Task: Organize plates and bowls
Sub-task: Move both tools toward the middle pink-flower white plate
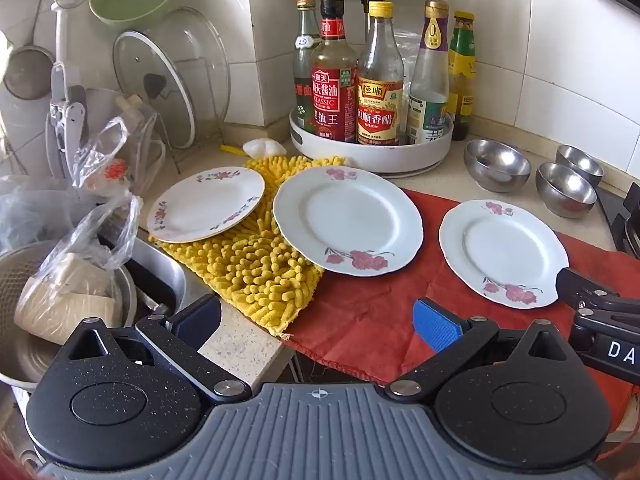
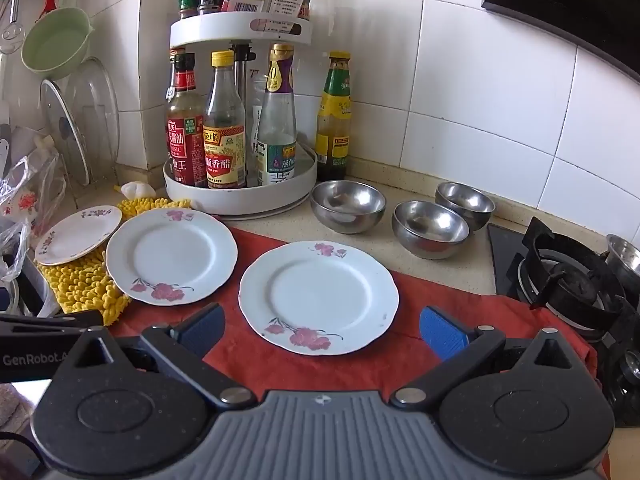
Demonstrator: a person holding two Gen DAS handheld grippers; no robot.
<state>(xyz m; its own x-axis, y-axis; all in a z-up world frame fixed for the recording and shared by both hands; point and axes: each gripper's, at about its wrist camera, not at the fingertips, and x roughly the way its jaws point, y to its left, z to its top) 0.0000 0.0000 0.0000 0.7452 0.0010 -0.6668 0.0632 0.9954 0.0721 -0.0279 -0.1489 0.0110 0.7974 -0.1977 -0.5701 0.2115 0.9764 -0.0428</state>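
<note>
Three white floral plates lie on the counter: a small one (image 1: 206, 204) (image 2: 78, 234) on the yellow mat, a middle one (image 1: 348, 220) (image 2: 172, 254) half on the mat, and a right one (image 1: 502, 252) (image 2: 318, 296) on the red cloth. Three steel bowls (image 1: 496, 170) (image 1: 566, 188) (image 1: 580, 160) (image 2: 348, 206) (image 2: 430, 228) (image 2: 464, 202) stand behind, apart from each other. My left gripper (image 1: 318, 324) is open and empty, hovering before the middle plate. My right gripper (image 2: 320, 334) is open and empty, its jaws either side of the right plate's near rim.
A white two-tier turntable (image 1: 372, 148) (image 2: 240, 192) with sauce bottles stands at the back. The sink (image 1: 160, 268) with a pot and plastic bags is at left. A gas stove (image 2: 568, 272) is at right. Pot lids (image 1: 160, 80) lean in a rack.
</note>
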